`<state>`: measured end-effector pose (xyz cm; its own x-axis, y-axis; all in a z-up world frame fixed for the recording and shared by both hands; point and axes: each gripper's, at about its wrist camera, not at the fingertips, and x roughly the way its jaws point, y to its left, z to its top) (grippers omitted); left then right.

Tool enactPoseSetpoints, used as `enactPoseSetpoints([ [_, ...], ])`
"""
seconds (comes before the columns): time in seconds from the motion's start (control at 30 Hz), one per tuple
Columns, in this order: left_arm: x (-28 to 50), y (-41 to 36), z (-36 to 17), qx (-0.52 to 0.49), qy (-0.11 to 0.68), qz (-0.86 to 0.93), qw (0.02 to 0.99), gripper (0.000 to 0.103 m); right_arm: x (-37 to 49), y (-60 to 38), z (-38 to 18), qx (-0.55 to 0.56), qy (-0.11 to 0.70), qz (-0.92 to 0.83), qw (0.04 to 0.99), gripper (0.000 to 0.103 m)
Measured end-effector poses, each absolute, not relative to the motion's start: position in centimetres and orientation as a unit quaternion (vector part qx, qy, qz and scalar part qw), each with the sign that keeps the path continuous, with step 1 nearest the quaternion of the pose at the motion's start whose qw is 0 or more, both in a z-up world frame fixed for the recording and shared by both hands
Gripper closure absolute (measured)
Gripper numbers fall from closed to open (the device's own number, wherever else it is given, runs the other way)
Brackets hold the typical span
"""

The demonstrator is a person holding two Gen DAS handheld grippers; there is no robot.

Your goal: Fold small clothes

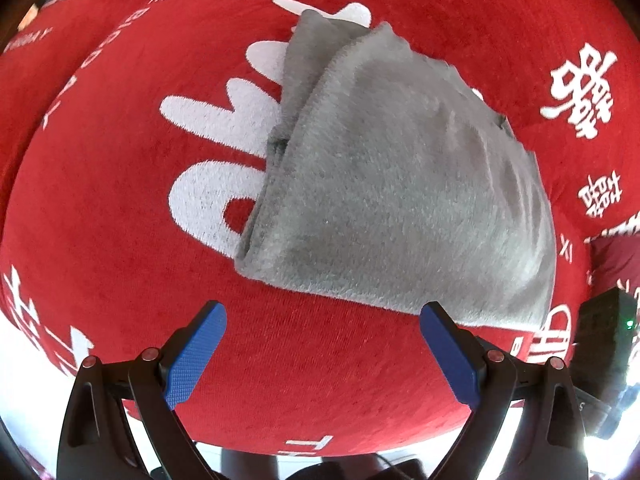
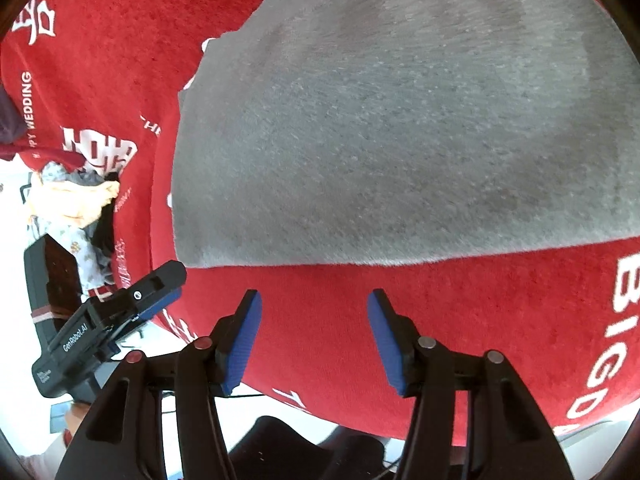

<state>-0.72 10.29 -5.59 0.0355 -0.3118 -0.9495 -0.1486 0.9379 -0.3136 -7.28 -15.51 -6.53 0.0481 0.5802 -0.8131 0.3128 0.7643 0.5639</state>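
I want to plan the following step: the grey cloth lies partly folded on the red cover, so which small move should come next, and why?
Probably lower the right gripper forward onto the near edge of the grey cloth and close. Its fingers stand open just short of that edge, holding nothing. The left gripper is also open and empty, beside the cloth's near corner on the red cover.

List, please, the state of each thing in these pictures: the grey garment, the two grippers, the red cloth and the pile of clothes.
grey garment: folded over, lying flat on the red cloth, held by no gripper.
left gripper: open, nothing between the pads.
right gripper: open, empty, just short of the garment's near edge.
red cloth: spread out under the garment.
pile of clothes: crumpled, unfolded, beside the cloth.
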Motion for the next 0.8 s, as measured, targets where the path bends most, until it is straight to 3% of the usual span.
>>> enactPoseSetpoints([
  [0.63, -1.3, 13.4, -8.2, -0.354, 0.667, -0.093, 0.649, 0.005, -5.3, -13.7, -11.1, 0.541, 0.594, 0.107, 0.586, 0.041],
  [0.67, -1.5, 13.5, -8.2, -0.362, 0.666, -0.092, 0.646, 0.005, -5.1, -13.5, -11.4, 0.547, 0.593, 0.103, 0.582, 0.046],
  [0.73, -1.6, 13.3, -8.4, -0.375, 0.668, -0.091, 0.636, 0.005, -4.9, -13.4, -11.8, 0.548, 0.603, 0.089, 0.573, 0.092],
  [0.8, -1.5, 12.9, -8.6, -0.380, 0.669, -0.093, 0.631, 0.005, -4.9, -13.5, -12.3, 0.555, 0.609, 0.078, 0.562, 0.094],
])
